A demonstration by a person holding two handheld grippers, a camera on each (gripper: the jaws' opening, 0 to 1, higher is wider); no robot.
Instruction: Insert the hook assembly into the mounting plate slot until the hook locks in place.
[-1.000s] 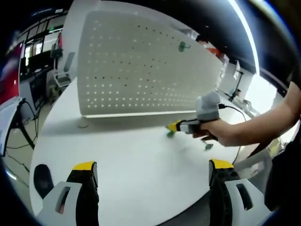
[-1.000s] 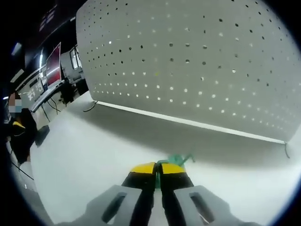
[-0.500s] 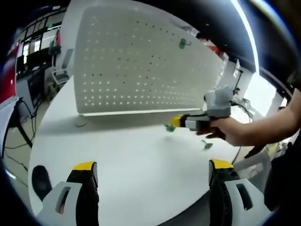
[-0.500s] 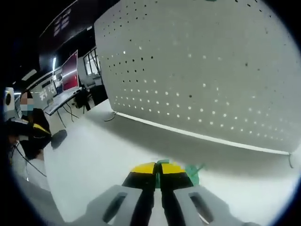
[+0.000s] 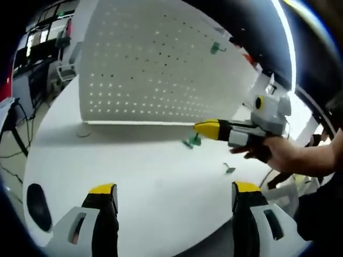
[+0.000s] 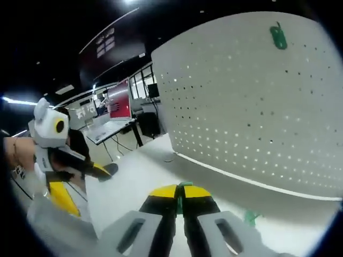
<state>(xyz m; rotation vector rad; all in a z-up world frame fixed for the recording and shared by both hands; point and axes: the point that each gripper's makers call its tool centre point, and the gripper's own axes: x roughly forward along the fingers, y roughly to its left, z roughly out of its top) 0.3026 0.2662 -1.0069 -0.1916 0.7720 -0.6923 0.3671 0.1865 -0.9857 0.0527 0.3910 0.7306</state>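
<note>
The white pegboard point(image 5: 161, 64) point(image 6: 257, 107) stands upright on the table, with one green hook point(image 5: 215, 48) point(image 6: 277, 36) hanging high on it. My right gripper point(image 6: 180, 191) point(image 5: 206, 128) is shut on a green hook piece point(image 6: 184, 185), of which just a sliver shows between the yellow tips. A hand holds this gripper above the table in front of the board. Below its tip another green hook point(image 5: 192, 142) point(image 6: 250, 217) lies on the table. A third green hook point(image 5: 229, 169) lies nearer the edge. My left gripper point(image 5: 172, 188) point(image 6: 80, 182) is open and holds nothing.
The round white table point(image 5: 134, 176) ends close in front of my left jaws. A dark oval object point(image 5: 38, 199) lies at its left edge. Desks, monitors point(image 6: 115, 101) and cables stand beyond the table on the left.
My right gripper has risen off the table and tilted up toward the board, staying shut. The hook seen just ahead of its tips now lies lower right on the table. The left gripper stays open.
</note>
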